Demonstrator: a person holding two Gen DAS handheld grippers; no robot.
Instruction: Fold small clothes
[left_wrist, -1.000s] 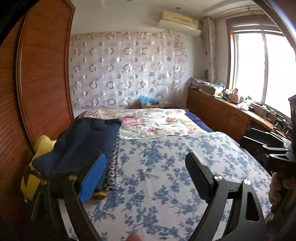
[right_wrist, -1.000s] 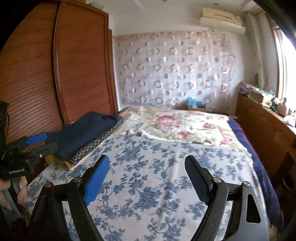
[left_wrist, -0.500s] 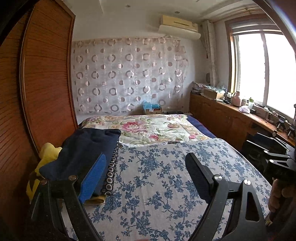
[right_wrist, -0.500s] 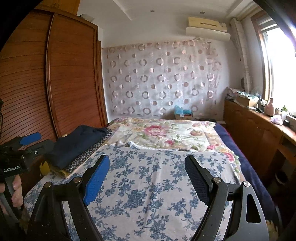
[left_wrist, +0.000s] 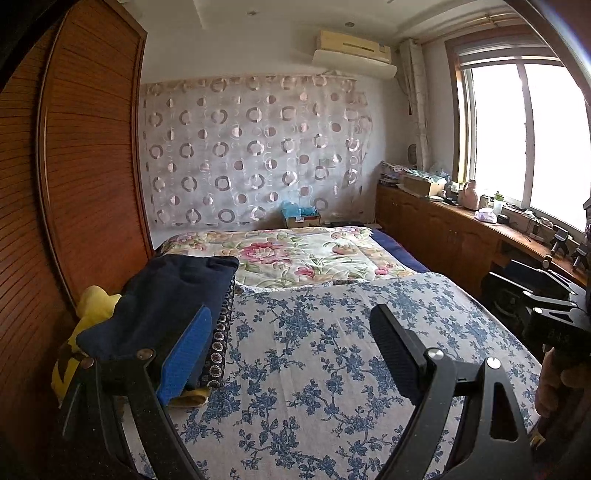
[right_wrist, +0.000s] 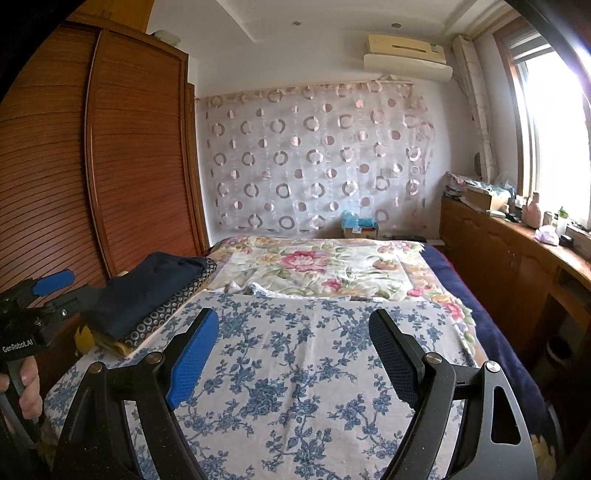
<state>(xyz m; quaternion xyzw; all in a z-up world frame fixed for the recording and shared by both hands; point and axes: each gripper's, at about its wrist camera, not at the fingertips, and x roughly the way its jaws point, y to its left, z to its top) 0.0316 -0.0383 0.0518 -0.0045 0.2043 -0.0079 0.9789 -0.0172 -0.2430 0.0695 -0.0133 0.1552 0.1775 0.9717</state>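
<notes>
A stack of folded clothes lies at the bed's left edge: a dark navy garment on top, a dark piece with a ring pattern under it, and yellow clothing at the bottom. The stack also shows in the right wrist view. My left gripper is open and empty, above the bed to the right of the stack. My right gripper is open and empty over the blue-flowered sheet. The left gripper also shows at the left edge of the right wrist view.
The bed carries a pink-flowered quilt at its far end. A wooden wardrobe stands along the left. A wooden counter with clutter runs under the window on the right. A box stands by the curtained wall.
Both grippers have pulled back and tilted up from the bed, so more of the room and ceiling shows. Both stay open and empty. The folded stack has not moved.
</notes>
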